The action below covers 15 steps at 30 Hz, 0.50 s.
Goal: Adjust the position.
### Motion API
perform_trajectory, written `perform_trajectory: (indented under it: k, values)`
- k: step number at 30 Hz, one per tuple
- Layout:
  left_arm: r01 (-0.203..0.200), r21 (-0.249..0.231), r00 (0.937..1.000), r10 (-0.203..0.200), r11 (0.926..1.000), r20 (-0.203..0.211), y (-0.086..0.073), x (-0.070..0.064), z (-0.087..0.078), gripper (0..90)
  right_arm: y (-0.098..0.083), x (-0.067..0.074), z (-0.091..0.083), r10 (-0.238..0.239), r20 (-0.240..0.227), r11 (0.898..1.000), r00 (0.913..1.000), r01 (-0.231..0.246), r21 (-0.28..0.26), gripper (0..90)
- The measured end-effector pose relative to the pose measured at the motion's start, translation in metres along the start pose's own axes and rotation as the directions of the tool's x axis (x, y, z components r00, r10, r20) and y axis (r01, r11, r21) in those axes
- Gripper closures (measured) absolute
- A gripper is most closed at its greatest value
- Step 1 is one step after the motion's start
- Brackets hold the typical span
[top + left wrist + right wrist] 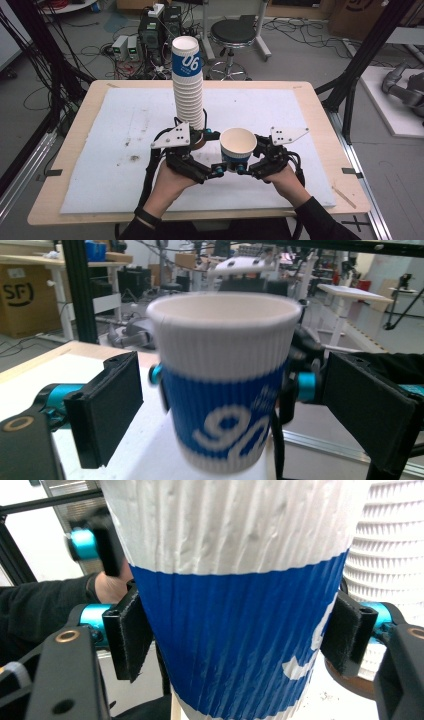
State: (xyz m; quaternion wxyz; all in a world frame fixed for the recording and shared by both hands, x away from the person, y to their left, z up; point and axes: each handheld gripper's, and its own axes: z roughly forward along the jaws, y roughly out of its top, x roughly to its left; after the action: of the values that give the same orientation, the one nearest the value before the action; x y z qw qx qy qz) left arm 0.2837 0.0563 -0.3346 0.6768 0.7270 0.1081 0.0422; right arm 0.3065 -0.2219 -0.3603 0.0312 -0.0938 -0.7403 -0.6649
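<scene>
Fingers: right point(131, 632) clamped on cup point(238, 145), left point(107, 407) spread clear of it; handover done, stack point(188, 87) placement left.

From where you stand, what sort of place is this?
Probably a robotics lab or workshop: electronics boxes with tangled cables on the floor, a stool, and a foam-covered worktable inside a black metal frame.

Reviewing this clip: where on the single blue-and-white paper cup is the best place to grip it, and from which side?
Grip the cup across its blue band, level from the side, as the right gripper does with its jaws pressed on opposite walls. The ribbed sleeve looks stiffer than the thin open rim, which would likely buckle. The left gripper stands open beside it, so that side is free.
</scene>
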Motion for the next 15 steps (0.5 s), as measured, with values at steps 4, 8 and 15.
perform_trajectory:
  k: [4,8,15]
  values:
    - [0.008,0.024,0.9998,-0.008,0.9997,-0.02,-0.008,0.002,0.001,9.3,0.002,0.0,-0.002,0.006,0.001,1.0,1.0,-0.006,-0.016,26.1]
    - [0.03,0.04,0.9994,-0.03,0.9987,-0.015,-0.016,0.003,0.009,9.3,0.003,0.0,-0.002,0.015,0.001,0.999,0.9999,-0.015,-0.029,26.1]
    - [0.045,0.077,0.9989,-0.046,0.996,0.009,-0.026,0.002,0.023,9.3,0.002,0.001,-0.002,0.023,0.006,0.999,0.9997,-0.022,-0.034,26.0]
